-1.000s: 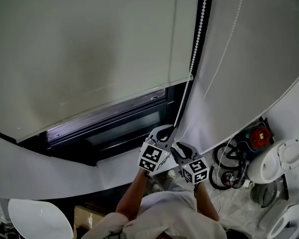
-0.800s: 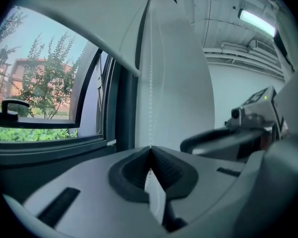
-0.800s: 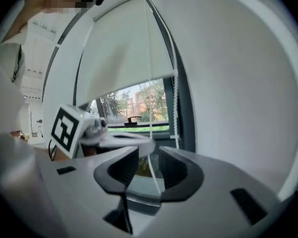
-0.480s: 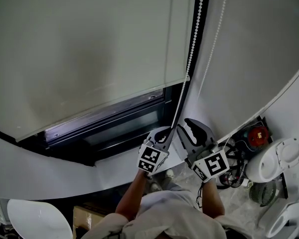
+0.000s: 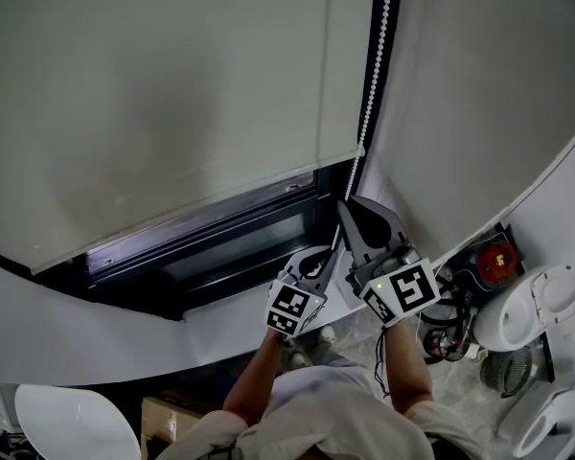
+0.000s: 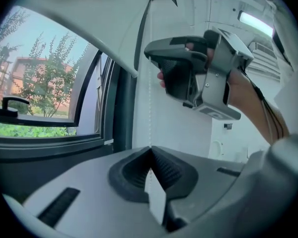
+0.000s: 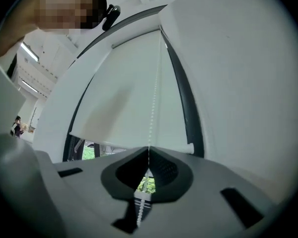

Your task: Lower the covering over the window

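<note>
A pale roller blind (image 5: 172, 94) covers most of the window (image 5: 220, 242), and its bottom bar leaves a dark strip of glass below it. The white bead chain (image 5: 374, 75) hangs down the blind's right edge. My right gripper (image 5: 343, 205) is closing on this chain, the upper of the two, and its pads pinch the beads (image 7: 153, 113) in the right gripper view. My left gripper (image 5: 328, 255) is shut on the same chain (image 6: 149, 108) just below it. In the left gripper view the right gripper (image 6: 151, 53) shows above the left gripper (image 6: 150, 150).
A wide white sill (image 5: 125, 338) curves below the window. On the floor at the right lie a red device with black cables (image 5: 494, 266) and a white round fixture (image 5: 541, 310). A black window handle (image 6: 10, 105) shows outside the frame, with trees beyond it.
My right gripper has risen from beside the left one to a spot higher on the chain and closed on it. The left gripper has stayed shut in place.
</note>
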`<state>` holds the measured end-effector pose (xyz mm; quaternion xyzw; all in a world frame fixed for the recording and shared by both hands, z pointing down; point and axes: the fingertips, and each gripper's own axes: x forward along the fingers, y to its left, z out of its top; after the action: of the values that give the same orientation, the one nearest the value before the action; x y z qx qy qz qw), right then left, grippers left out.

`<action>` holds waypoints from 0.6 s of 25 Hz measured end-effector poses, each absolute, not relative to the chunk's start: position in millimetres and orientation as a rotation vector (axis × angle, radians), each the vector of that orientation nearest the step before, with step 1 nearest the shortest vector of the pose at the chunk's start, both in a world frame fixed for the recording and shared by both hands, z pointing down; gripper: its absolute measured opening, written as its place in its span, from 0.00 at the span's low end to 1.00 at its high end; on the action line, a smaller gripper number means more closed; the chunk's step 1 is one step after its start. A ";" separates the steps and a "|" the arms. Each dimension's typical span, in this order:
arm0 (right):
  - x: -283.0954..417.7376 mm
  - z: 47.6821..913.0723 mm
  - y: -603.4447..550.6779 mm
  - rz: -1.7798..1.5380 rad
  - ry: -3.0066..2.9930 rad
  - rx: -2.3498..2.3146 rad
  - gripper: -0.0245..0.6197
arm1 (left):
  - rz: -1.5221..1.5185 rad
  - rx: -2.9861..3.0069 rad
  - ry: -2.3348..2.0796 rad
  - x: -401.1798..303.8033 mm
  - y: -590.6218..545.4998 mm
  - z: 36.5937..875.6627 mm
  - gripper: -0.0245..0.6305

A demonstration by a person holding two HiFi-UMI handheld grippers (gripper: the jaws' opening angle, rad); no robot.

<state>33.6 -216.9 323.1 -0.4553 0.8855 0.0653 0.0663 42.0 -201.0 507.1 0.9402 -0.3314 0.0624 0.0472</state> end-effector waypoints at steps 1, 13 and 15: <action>35.6 323.7 -217.6 0.187 2.647 -1.381 0.03 | 0.192 2.863 -0.998 41.9 -200.0 507.3 0.06; 39.0 350.2 -231.3 0.113 2.614 -1.418 0.03 | 0.283 2.827 -0.968 42.5 -205.8 530.8 0.06; 37.9 360.9 -234.7 0.091 2.623 -1.428 0.03 | 0.303 2.814 -0.962 41.7 -205.6 542.5 0.06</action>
<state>37.9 -234.7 360.9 -0.4764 0.8753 0.0304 0.0768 41.7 -205.6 542.5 0.9387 -0.3207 0.1010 0.0760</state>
